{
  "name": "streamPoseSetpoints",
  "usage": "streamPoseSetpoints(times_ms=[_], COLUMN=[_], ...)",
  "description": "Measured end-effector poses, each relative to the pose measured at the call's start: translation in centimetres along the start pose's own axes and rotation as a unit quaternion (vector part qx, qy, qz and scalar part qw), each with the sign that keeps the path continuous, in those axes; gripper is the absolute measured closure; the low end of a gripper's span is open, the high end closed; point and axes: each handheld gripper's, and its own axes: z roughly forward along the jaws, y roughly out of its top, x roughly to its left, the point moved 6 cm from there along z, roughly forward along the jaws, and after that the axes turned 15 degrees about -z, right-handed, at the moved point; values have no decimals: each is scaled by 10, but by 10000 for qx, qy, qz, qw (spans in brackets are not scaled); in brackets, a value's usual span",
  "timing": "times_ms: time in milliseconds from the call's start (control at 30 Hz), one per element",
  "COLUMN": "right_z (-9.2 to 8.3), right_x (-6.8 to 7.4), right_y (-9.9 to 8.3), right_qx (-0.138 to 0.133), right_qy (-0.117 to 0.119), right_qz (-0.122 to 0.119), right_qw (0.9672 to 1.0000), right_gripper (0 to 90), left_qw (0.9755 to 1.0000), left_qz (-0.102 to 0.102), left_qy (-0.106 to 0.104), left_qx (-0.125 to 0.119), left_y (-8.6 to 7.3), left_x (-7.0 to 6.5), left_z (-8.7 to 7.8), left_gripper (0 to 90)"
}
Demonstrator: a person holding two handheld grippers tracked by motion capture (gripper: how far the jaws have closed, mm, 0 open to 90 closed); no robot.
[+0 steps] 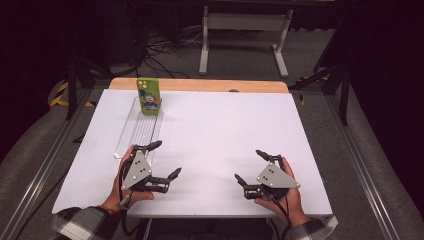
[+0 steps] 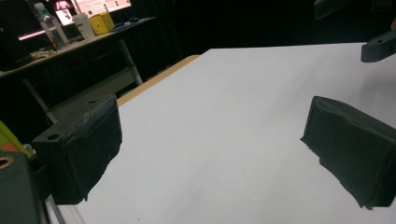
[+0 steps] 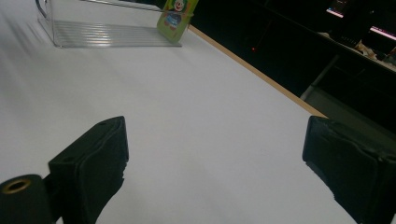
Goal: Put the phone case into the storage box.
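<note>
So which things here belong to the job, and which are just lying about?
Job:
- green phone, standing upright at the far end of the clear tray
- left tool and right tool, both open, nothing held

Lying about:
- bottles and yellow box on the background desk

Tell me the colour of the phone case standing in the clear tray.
The phone case is bright green with a cartoon clown figure printed on it; the high view shows it best.
</note>
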Motion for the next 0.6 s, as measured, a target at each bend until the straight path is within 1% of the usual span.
streamPoseSetpoints(times_ms=[33,67,133,167,200,267,300,333,367,400,433,500,533,600], right_z=[1,1,1,1,1,1,0,0,0,0,0,-1,-1,-1], right_x=[1,2,4,4,4,4,4,4,4,3,3,2,2,2], right_y=[-1,-1,-1,-1,-1,-2,-3,-4,-4,-5,-5,-5,-5,-5], right_qx=[-1,21,41,31,31,31,41,39,37,48,48,47,38,26], right_qy=[27,41,37,38,38,37,36,40,42,31,31,11,-11,-1], right_qz=[-19,-32,-110,-124,-124,-109,-93,-86,-82,-83,-83,-29,-11,10], right_qw=[10000,10000,9999,9999,9999,9999,9999,9999,10000,9999,9999,10000,10000,10000], right_gripper=[76,74,73,73,73,72,69,68,68,66,66,66,65,66], left_qw=[10000,10000,10000,9999,9999,9998,9998,9997,9995,9995,9996,9995,9996,9996], left_qz=[5,3,-19,-84,-84,-138,-138,-220,-231,-231,-207,-236,-193,-180], left_qy=[-7,45,13,15,15,67,67,79,88,88,142,127,154,158], left_qx=[35,52,67,82,82,87,87,117,177,177,139,137,133,138], left_y=[-1,-3,-6,-9,-9,-15,-15,-19,-21,-21,-22,-21,-21,-21], left_x=[0,1,2,3,3,6,6,10,12,12,14,16,17,17], left_z=[0,0,-1,-3,-3,-7,-7,-8,-9,-9,-10,-12,-13,-13], left_gripper=[54,53,53,53,53,54,55,54,54,54,54,54,53,53])
